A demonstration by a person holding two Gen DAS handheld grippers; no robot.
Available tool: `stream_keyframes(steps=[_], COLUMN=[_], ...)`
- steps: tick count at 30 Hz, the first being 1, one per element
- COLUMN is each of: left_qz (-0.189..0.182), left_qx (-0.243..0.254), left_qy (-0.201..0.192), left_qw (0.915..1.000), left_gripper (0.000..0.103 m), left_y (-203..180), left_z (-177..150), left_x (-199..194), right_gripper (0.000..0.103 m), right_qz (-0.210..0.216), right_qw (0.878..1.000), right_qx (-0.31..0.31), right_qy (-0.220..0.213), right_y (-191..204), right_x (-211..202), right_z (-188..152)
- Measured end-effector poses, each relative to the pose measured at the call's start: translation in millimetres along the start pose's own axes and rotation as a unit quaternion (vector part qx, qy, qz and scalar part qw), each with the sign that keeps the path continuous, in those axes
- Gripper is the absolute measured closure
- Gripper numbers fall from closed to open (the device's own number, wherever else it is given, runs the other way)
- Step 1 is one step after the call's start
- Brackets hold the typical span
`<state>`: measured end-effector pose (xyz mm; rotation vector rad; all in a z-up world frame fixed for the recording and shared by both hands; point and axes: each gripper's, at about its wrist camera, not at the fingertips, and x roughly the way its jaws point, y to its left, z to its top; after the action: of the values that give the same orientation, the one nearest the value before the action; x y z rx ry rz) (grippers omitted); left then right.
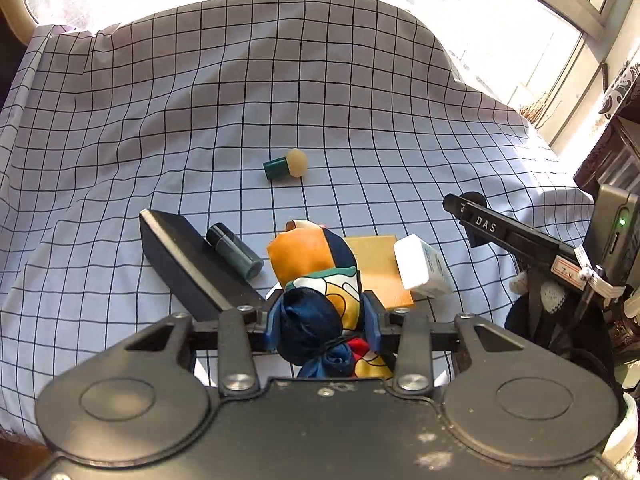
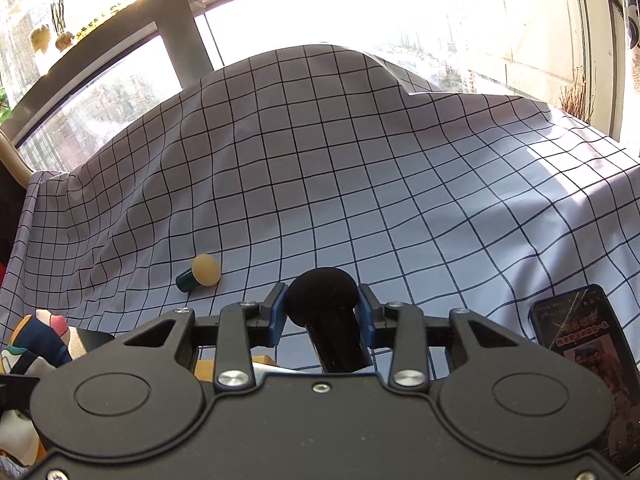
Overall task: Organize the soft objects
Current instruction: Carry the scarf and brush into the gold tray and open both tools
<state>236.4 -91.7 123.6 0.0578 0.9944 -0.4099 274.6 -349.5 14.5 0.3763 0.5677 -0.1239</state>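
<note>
My left gripper (image 1: 322,312) is shut on a bunched colourful scarf (image 1: 316,264), orange, navy and white, held above the checked cloth; the scarf also shows at the left edge of the right wrist view (image 2: 28,344). My right gripper (image 2: 322,312) is shut on a black round-headed sponge applicator (image 2: 322,296), with its black handle running back under the jaws. A beige sponge puff with a dark green base (image 1: 286,164) lies on the cloth ahead, also visible in the right wrist view (image 2: 200,272).
A checked cloth (image 1: 160,120) covers the table. On it lie a black wedge-shaped case (image 1: 188,260), a dark green bottle (image 1: 234,250), a tan board (image 1: 380,268) and a white box (image 1: 422,266). A phone (image 2: 576,320) stands at the right. Windows lie behind.
</note>
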Motion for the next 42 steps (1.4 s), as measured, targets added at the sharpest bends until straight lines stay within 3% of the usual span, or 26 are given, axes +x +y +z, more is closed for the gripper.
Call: stream_keyframes(steps=[11, 17, 24, 33, 42], left_qz=[0.034, 0.036, 0.049, 0.053, 0.066], left_qx=[-0.021, -0.034, -0.045, -0.066, -0.061], left_qy=[-0.004, 0.000, 0.008, 0.038, 0.042], left_qw=[0.9992, 0.9988, 0.9978, 0.9957, 0.9950], left_gripper=[0.066, 0.066, 0.065, 0.065, 0.064], left_y=[29, 40, 48, 62, 72], left_z=[-115, -152, -176, -191, -175], left_x=[-66, -77, -72, -46, -25], right_gripper=[0.065, 0.065, 0.065, 0.065, 0.065], right_qz=[0.021, 0.056, 0.066, 0.075, 0.082], right_qw=[0.997, 0.997, 0.998, 0.992, 0.988], right_qx=[-0.017, 0.001, -0.018, -0.060, -0.093], right_qy=[-0.070, -0.051, 0.005, 0.087, 0.093], right_y=[11, 16, 33, 59, 86], right_x=[-54, -119, -185, -212, -217], right_z=[-39, -92, -138, -159, -162])
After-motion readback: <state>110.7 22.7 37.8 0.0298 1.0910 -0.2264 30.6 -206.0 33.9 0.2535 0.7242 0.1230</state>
